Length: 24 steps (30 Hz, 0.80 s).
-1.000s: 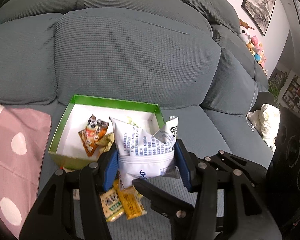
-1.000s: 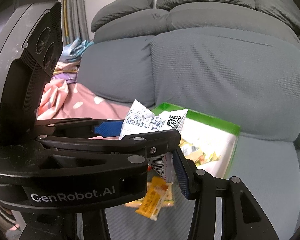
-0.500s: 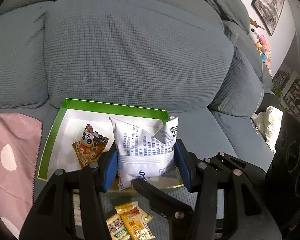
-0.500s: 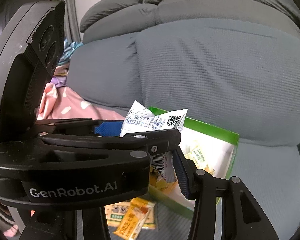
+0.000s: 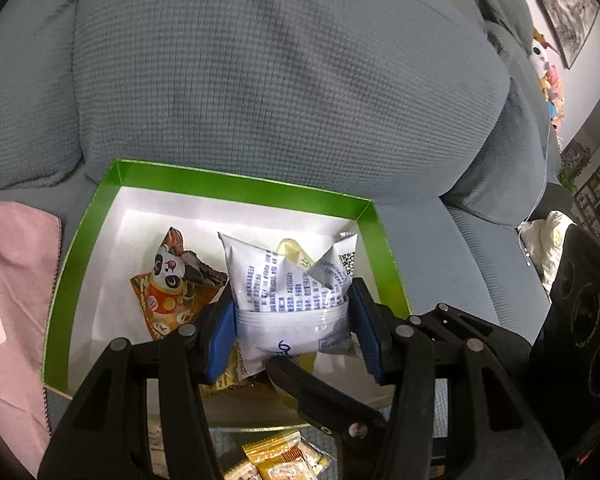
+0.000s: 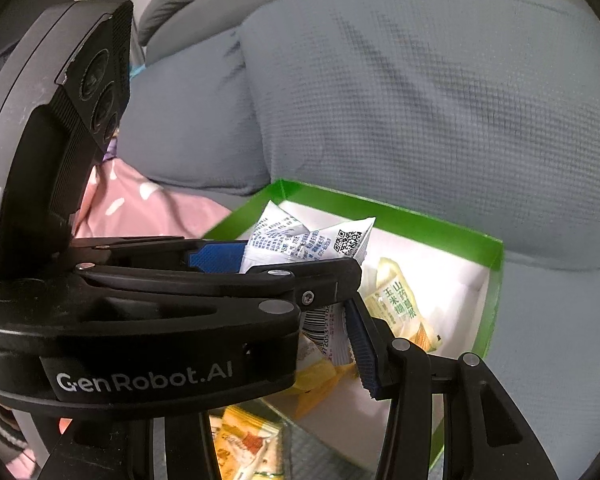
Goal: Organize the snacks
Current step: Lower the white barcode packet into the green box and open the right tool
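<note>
Green box (image 5: pixel 236 178) on grey sofa (image 5: pixel 284 80).

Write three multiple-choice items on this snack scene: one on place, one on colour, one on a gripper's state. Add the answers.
1. Where is the panda packet?
A. inside the box
B. on the pink blanket
C. on the sofa backrest

2. What colour is the box rim?
A. red
B. green
C. blue

3. The left gripper is:
A. wide open, empty
B. shut on the white packet
C. shut on a yellow bar

Answers: 1 A, it lies on the box's white floor. 2 B, the walls are bright green. 3 B, both blue pads press the packet's sides.
</note>
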### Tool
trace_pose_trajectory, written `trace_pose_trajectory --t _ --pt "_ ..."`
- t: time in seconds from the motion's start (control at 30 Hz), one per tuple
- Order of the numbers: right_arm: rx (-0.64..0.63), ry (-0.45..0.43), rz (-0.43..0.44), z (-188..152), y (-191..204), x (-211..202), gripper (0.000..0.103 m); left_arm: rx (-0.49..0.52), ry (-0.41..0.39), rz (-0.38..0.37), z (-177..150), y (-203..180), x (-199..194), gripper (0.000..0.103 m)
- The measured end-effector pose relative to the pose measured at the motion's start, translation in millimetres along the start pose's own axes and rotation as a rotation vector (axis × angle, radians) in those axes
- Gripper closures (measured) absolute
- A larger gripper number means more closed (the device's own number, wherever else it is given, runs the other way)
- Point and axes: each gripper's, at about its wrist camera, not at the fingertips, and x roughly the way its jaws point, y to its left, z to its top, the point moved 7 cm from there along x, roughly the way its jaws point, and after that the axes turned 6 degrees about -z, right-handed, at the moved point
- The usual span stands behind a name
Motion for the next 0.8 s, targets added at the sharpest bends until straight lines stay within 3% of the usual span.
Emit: trace_pose_trajectory --t 0.57,0.67,0.8 --pt "0.091 0.072 0.035 6.6 -14.0 31.7 0.053 -0.059 0.051 0.038 9.8 15.2 20.7 0.046" --pt "0.103 0.081 0.036 3.4 -14.0 31.5 0.053 -0.071 0.055 0.044 6.9 17.0 19.9 0.042" --pt "0.125 0.111 0.008 -0.7 -18.1 32.0 0.050 -0.077 0.053 0.082 4.5 19.1 14.4 0.023"
